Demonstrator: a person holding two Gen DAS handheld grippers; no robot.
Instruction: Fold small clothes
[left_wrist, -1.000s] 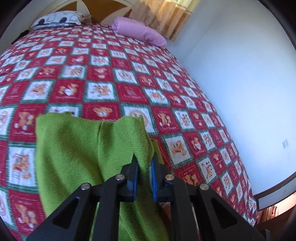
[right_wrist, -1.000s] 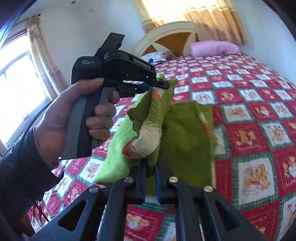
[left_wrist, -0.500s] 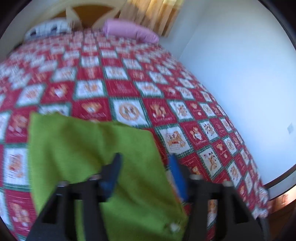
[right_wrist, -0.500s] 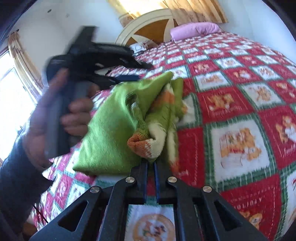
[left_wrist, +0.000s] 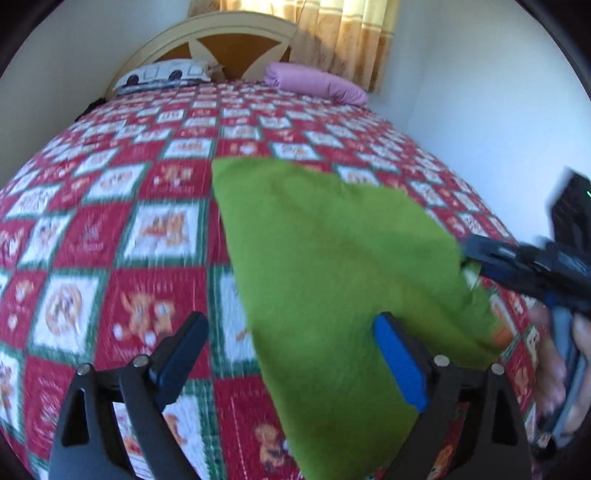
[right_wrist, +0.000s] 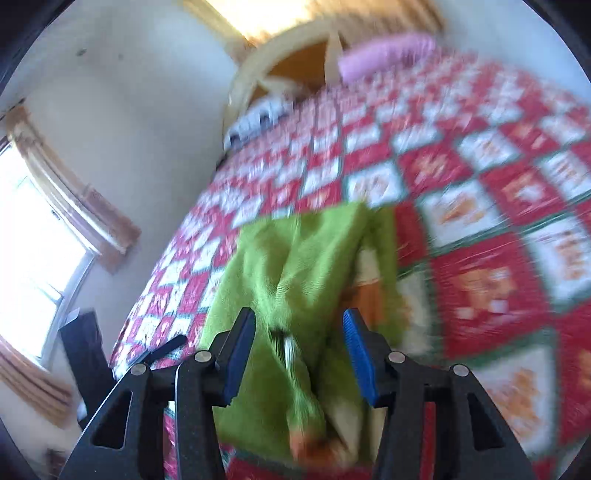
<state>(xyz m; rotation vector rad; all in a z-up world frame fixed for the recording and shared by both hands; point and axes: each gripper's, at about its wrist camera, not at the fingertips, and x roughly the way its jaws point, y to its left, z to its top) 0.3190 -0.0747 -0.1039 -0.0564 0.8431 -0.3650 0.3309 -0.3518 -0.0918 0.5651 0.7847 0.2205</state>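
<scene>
My left gripper is spread wide, holding nothing; its right finger sits over the green cloth while the left finger is over the quilt. The cloth lies flat on the quilt, running from 12 o'clock down to 6 o'clock in the left wrist view, with its right edge bunched at 3 o'clock. There my right gripper comes in from the side, its tip touching that edge, though I cannot tell from this view how its fingers stand.

From the right wrist view, the right gripper is open wide too, with cloth lying between and beneath the blue pads, not pinched. An orange and cream patch shows at the cloth's right side, toward 3 o'clock. This view is blurred.

At 12 o'clock on the bed lie a pink pillow and a white patterned pillow, against the headboard.
</scene>
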